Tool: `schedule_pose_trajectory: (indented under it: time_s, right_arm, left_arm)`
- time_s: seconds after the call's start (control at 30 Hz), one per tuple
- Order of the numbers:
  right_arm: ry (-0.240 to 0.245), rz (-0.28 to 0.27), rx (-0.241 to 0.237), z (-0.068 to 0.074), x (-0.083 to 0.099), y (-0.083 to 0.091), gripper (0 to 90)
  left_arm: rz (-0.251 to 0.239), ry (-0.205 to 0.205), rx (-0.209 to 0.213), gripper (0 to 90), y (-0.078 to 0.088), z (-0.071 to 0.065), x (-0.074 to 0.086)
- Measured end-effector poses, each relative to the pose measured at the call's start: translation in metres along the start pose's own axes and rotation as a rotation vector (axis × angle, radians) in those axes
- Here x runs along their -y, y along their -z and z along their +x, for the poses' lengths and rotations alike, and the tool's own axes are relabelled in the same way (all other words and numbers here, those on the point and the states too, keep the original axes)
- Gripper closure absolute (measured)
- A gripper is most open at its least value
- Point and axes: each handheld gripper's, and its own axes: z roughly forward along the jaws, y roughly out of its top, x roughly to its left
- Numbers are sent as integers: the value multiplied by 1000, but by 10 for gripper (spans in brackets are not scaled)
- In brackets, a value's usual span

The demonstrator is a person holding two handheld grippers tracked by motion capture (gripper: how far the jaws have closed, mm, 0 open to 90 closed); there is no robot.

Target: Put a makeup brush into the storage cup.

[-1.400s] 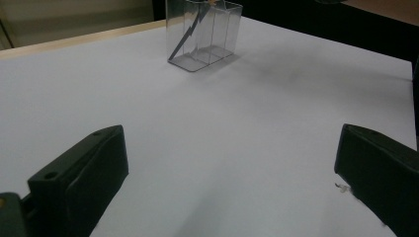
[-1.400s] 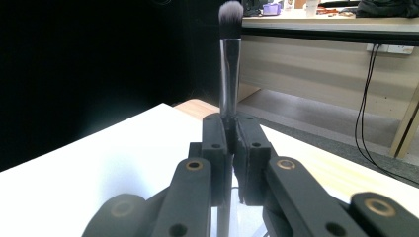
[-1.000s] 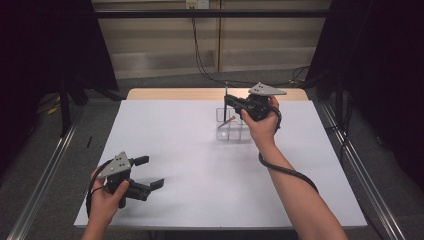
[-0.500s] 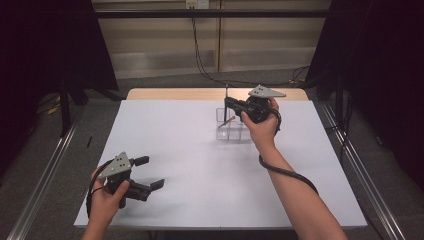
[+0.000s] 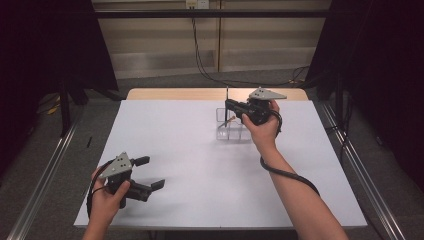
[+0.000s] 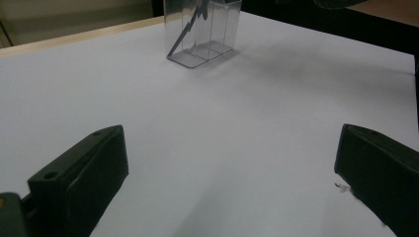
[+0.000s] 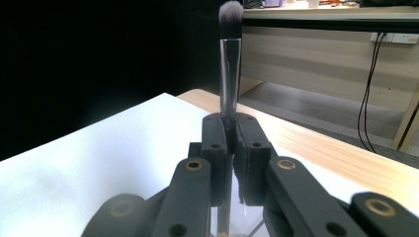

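Note:
My right gripper (image 5: 229, 106) hovers at the table's far middle, shut on a makeup brush (image 7: 230, 59) with a clear handle and dark bristles pointing up. The brush (image 5: 227, 96) stands upright, its lower end over a clear compartment box (image 5: 233, 129). A thin dark stick (image 6: 181, 37) leans inside that box (image 6: 205, 29). My left gripper (image 5: 150, 173) rests near the front left of the white table (image 5: 175, 130), jaws wide open with nothing between them (image 6: 232, 182).
A wooden strip (image 5: 175, 93) runs along the table's far edge. Metal rails (image 5: 45, 175) lie on the floor on both sides. Cables (image 5: 205, 60) hang down the back wall. The right gripper's cable (image 5: 285, 172) trails along the forearm.

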Motion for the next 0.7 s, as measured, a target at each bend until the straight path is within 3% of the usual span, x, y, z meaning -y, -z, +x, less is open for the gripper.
schedule_pose_trajectory:
  time_s: [0.43,0.7]
  right_arm:
    - [-2,15,-10,1,2,-1,837]
    - [-32,5,-47,3,3,2,529]
  left_arm:
    - [4,-1,1,0,0,0,1]
    - [5,0,-1,0,0,1,1]
